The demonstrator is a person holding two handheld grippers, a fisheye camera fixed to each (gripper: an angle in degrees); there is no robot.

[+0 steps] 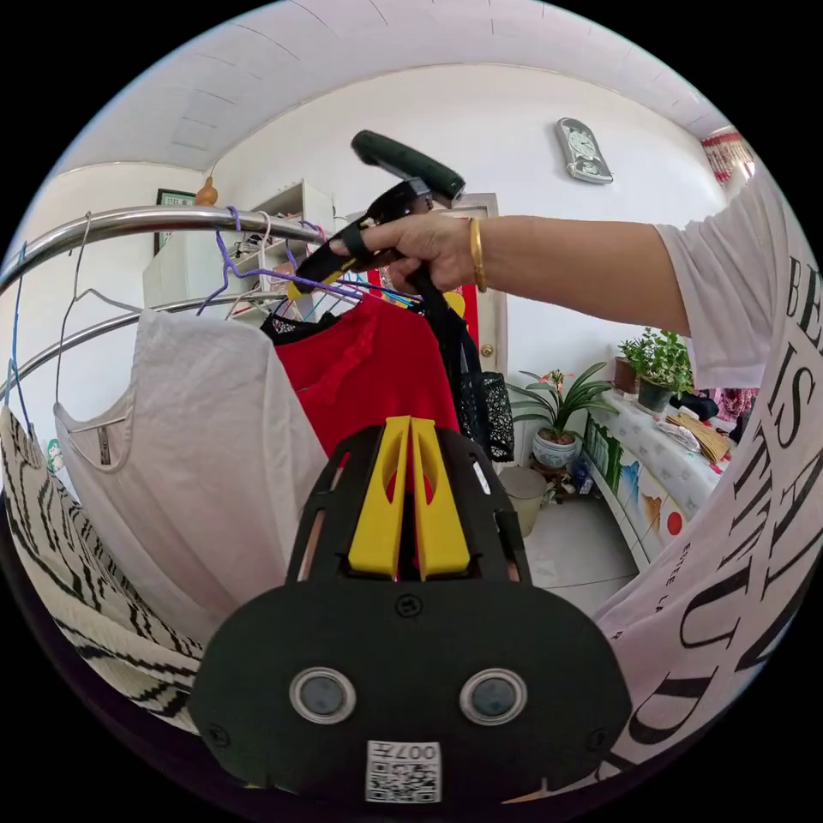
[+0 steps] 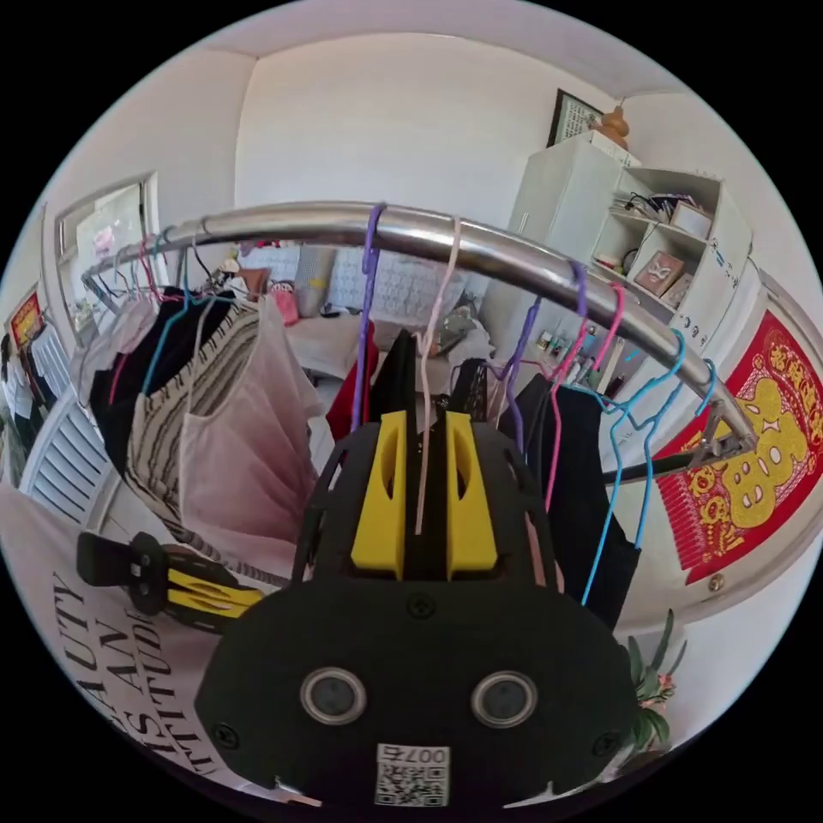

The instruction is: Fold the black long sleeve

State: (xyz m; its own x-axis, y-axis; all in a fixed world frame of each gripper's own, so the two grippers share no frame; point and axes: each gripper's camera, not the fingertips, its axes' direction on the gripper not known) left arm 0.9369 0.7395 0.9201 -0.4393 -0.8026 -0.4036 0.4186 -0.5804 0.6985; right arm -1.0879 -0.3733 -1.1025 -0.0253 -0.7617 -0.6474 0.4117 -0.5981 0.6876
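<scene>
The right tool [image 2: 424, 489] is raised to the clothes rail [image 2: 480, 244], its jaws slightly parted with a pale pink hanger wire [image 2: 426, 429] hanging in the gap; I cannot tell whether they pinch it. Judging by the reach, it is going for a hanger to lift a garment off. In the left gripper view that tool [image 1: 343, 257] is gripped in the person's hand [image 1: 433, 249] above a red top [image 1: 369, 369]. The left tool [image 1: 410, 497] is clenched on nothing, held low, waiting. The black long sleeve [image 2: 583, 480] seems to hang just right on a blue hanger [image 2: 639, 429].
</scene>
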